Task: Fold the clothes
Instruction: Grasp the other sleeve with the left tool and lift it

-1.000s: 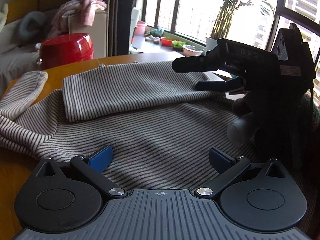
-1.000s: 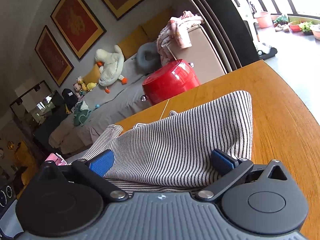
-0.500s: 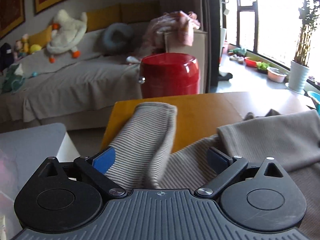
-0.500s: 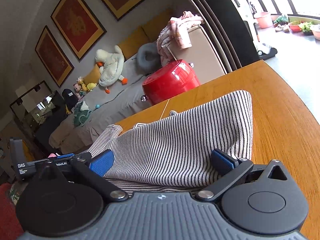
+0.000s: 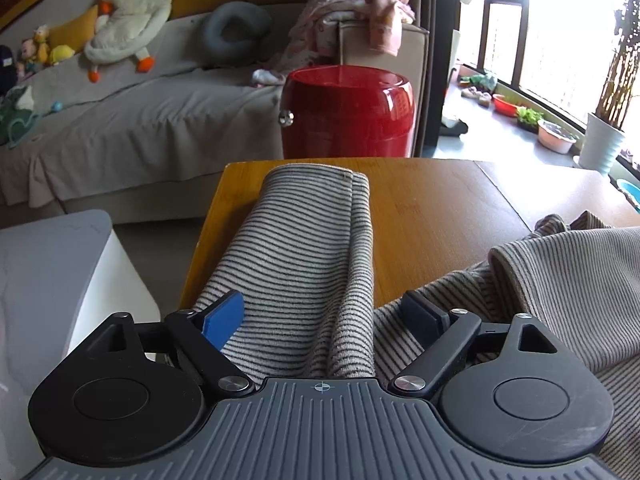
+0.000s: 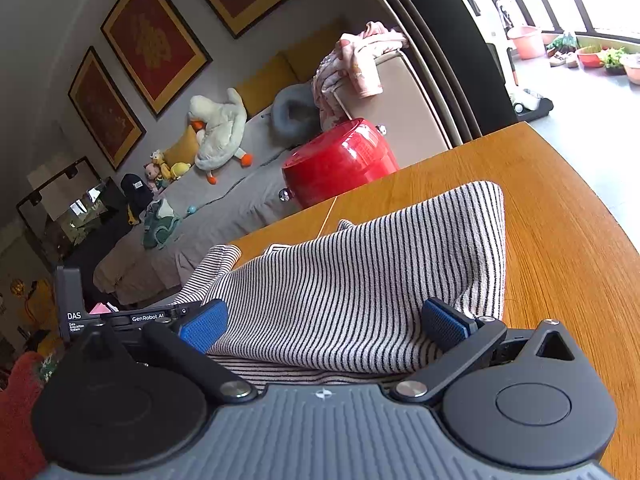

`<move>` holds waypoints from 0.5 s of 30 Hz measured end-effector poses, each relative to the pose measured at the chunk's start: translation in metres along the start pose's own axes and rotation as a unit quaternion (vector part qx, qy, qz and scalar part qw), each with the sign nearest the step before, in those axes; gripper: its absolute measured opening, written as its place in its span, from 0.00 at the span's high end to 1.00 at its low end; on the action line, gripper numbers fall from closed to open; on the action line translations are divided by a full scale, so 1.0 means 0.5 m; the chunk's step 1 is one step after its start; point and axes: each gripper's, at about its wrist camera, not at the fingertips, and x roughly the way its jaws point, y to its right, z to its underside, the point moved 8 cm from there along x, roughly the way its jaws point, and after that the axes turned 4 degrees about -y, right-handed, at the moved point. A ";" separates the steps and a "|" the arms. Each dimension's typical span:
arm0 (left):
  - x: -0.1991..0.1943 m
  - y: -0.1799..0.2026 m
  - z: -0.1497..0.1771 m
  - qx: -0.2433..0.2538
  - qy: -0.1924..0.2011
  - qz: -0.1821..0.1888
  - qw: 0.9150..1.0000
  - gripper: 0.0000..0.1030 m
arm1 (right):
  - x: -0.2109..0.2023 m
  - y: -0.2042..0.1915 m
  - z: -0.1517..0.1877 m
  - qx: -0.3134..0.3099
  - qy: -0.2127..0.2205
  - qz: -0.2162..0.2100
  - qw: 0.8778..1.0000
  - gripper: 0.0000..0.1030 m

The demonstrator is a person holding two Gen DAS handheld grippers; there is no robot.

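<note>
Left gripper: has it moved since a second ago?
Yes. The left gripper swung left, from the garment's middle to the sleeve, now facing the red stool; its jaws have been closing around the sleeve.

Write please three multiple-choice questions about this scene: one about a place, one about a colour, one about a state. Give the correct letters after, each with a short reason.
1. Where does the striped sleeve lie?
A. on the sofa
B. on the wooden table
C. on the floor

2. What colour is the round stool behind the table?
A. red
B. green
C. white

3. How does the left gripper stand to the sleeve?
A. shut flat with nothing between
B. lifted far above it
C. jaws apart on both sides of it

Answers:
1 B: the sleeve stretches over the table's wood toward its far edge.
2 A: its glossy side is red.
3 C: the blue pads flank the fabric; the jaws have just been closing but do not pinch it yet.
</note>
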 end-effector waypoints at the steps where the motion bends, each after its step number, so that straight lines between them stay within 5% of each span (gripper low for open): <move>1: -0.002 -0.002 0.000 0.000 0.004 0.000 1.000 0.27 | 0.000 0.001 0.000 0.000 0.000 0.000 1.000 0.00; 3: -0.007 -0.013 -0.001 -0.004 0.010 -0.005 1.000 0.53 | 0.000 0.001 0.000 0.000 0.000 0.000 1.000 0.00; 7: -0.017 -0.030 -0.012 -0.017 0.019 0.001 1.000 0.85 | -0.001 0.003 -0.001 0.000 0.000 -0.001 1.000 0.00; 15: -0.115 0.012 -0.087 -0.002 0.094 0.019 0.995 0.90 | 0.000 0.004 -0.002 0.003 0.003 -0.002 1.000 0.00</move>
